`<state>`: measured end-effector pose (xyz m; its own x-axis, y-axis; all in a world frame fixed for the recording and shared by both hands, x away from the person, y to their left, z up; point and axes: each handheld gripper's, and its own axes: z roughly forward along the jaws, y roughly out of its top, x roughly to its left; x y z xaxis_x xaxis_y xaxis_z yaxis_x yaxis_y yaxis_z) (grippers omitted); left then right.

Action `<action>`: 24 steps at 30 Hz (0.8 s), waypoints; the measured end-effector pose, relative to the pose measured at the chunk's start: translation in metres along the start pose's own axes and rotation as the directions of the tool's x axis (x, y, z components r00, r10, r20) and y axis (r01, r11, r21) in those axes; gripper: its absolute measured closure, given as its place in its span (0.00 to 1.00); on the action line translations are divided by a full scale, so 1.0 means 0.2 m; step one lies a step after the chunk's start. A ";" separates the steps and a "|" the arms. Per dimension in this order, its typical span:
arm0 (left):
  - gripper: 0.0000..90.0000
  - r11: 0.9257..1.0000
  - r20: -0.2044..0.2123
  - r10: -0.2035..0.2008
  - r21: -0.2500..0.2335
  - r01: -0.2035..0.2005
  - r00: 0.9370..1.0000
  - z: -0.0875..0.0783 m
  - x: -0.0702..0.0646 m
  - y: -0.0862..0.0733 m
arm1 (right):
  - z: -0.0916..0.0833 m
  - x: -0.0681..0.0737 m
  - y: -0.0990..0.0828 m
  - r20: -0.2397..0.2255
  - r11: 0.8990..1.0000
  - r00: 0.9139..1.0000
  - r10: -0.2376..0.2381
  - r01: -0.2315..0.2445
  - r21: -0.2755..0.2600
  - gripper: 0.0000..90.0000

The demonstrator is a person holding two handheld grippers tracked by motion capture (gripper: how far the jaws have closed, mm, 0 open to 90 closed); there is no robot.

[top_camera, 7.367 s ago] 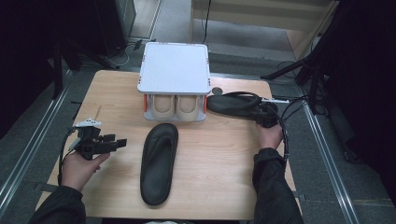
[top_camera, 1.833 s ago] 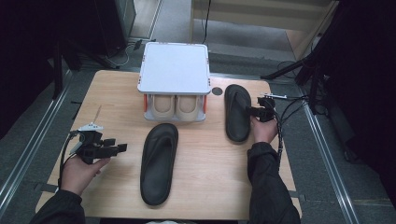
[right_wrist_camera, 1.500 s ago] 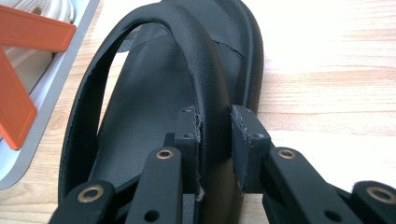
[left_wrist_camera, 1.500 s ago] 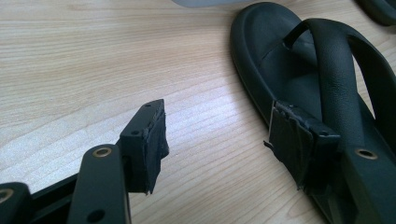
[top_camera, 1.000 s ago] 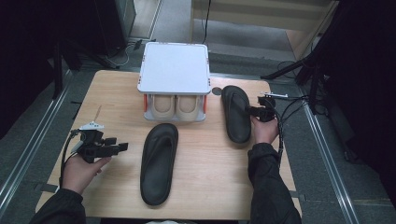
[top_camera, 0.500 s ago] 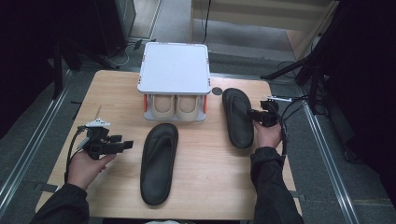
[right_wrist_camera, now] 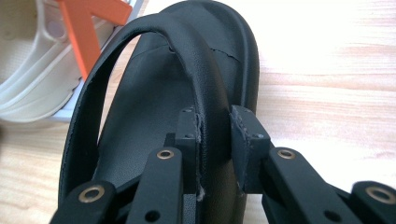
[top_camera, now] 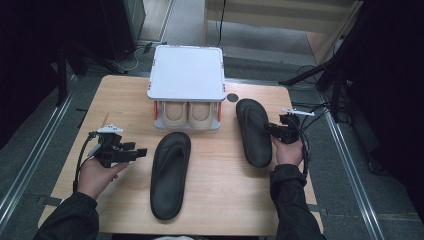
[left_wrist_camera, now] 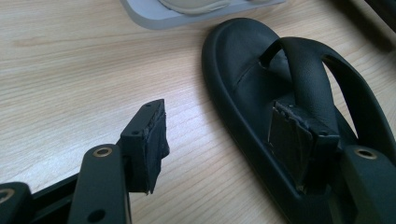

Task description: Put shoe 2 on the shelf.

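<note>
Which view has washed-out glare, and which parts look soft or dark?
Right gripper view: the table is bleached by glare at top right. Left gripper view: the tool is sharp, the far flip-flop slightly soft. High view: surroundings fall into deep shadow.

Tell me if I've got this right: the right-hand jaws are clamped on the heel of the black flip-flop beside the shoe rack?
Not quite. The right gripper has its jaws clamped on the strap of the right flip-flop, not its heel, as the right gripper view shows. It does lie beside the shoe rack.
</note>
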<state>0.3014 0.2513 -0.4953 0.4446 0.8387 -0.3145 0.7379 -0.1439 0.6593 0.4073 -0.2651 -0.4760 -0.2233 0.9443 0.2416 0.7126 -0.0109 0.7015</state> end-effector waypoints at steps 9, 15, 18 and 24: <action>0.42 1.000 0.010 0.015 0.007 -0.015 1.000 0.03 -0.02 0.03 | -0.09 0.03 -0.06 -0.019 1.000 1.000 -0.010 0.010 -0.003 0.83; 0.42 1.000 0.015 0.023 0.009 -0.023 1.000 0.04 -0.02 0.04 | -0.13 0.07 -0.11 -0.040 1.000 0.999 -0.025 0.025 0.001 0.83; 0.42 1.000 0.017 0.027 0.010 -0.027 0.999 0.05 -0.03 0.05 | -0.15 0.09 -0.14 -0.049 0.999 0.998 -0.033 0.033 0.001 0.83; 0.42 0.999 0.028 0.032 0.006 -0.032 0.999 0.07 -0.04 0.06 | -0.19 0.12 -0.19 -0.062 0.999 0.997 -0.040 0.040 0.002 0.83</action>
<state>0.3132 0.2366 -0.4945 0.4823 0.8184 -0.3124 0.7265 -0.1743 0.6647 0.3497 -0.2544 -0.4710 -0.2923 0.9220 0.2541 0.7040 0.0276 0.7096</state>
